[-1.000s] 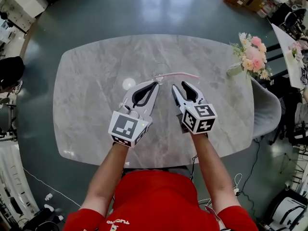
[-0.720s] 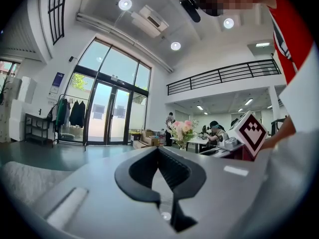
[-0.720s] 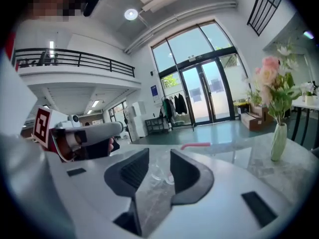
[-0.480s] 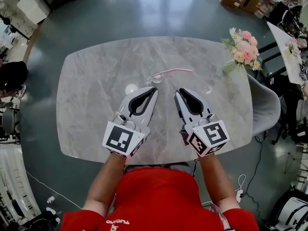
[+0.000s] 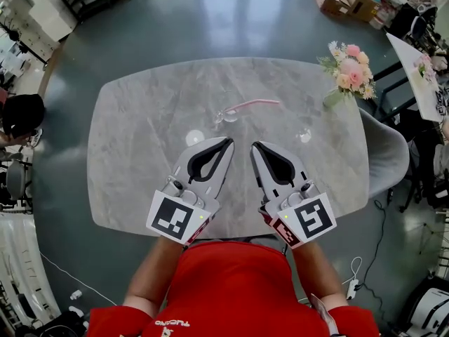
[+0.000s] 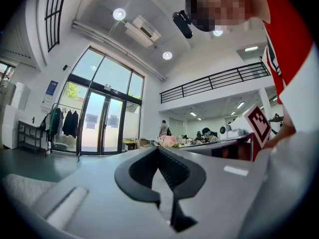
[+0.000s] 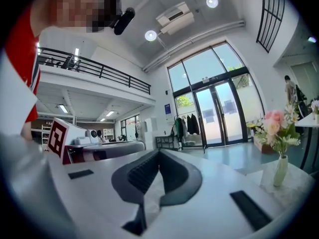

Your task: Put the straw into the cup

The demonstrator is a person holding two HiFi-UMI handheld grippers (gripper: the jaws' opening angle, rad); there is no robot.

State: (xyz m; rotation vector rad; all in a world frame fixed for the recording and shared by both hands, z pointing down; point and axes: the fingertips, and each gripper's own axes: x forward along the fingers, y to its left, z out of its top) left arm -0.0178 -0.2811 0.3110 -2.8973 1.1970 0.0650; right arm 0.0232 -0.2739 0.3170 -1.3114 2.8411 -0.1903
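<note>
A pink straw stretches across the far middle of the grey marble table. Its left end meets a small clear cup; whether that end is inside the cup I cannot tell. My left gripper and right gripper hover side by side over the table's near half, well short of the straw. Both are shut with nothing between the jaws. The left gripper view shows the left gripper with its jaws pressed together, pointing level at the room. The right gripper looks the same in its own view.
A vase of pink flowers stands at the table's far right edge and also appears as flowers in the right gripper view. A grey chair is tucked at the right end. Bright spots glint on the tabletop.
Both grippers have pulled back from the straw toward me and risen. The right gripper's jaws, open a second ago, have closed. The straw and cup stay on the table.
</note>
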